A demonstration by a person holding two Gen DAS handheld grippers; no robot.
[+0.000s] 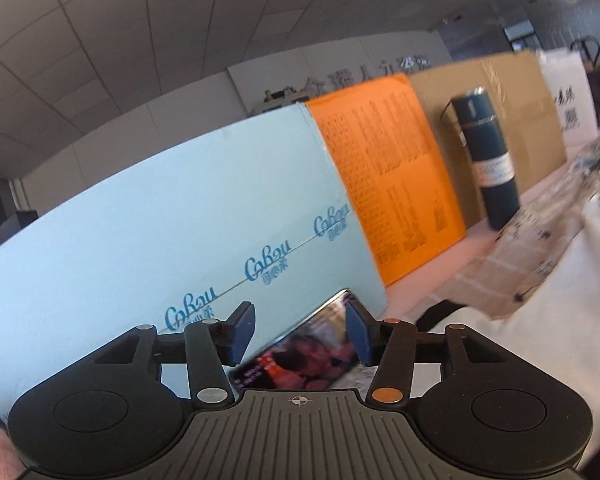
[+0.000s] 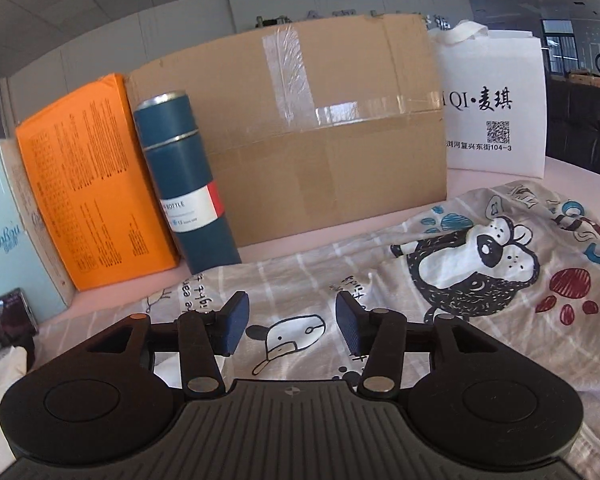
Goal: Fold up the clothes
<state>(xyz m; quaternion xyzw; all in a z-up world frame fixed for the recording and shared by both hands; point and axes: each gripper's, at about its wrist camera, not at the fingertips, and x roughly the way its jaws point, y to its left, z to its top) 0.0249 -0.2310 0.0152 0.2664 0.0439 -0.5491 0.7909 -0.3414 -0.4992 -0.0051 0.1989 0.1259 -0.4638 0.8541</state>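
A cartoon-print garment [image 2: 440,280], light with grey checks, dogs and paw prints, lies spread on the pink table in the right wrist view. My right gripper [image 2: 290,326] is open and empty just above its near part. In the left wrist view the same garment [image 1: 540,240] is at the right, blurred, with a plain white cloth [image 1: 520,340] in front of it. My left gripper [image 1: 300,332] is open and empty, tilted, pointing at a pale blue box [image 1: 160,240] with a glossy packet [image 1: 308,344] between its fingers' line of sight.
Along the table's back stand the pale blue box [image 2: 4,232], an orange box [image 2: 96,184], a dark teal bottle [image 2: 186,188], a large cardboard box [image 2: 324,120] and a white tote bag [image 2: 496,104]. A white cloth [image 2: 0,376] lies at the near left.
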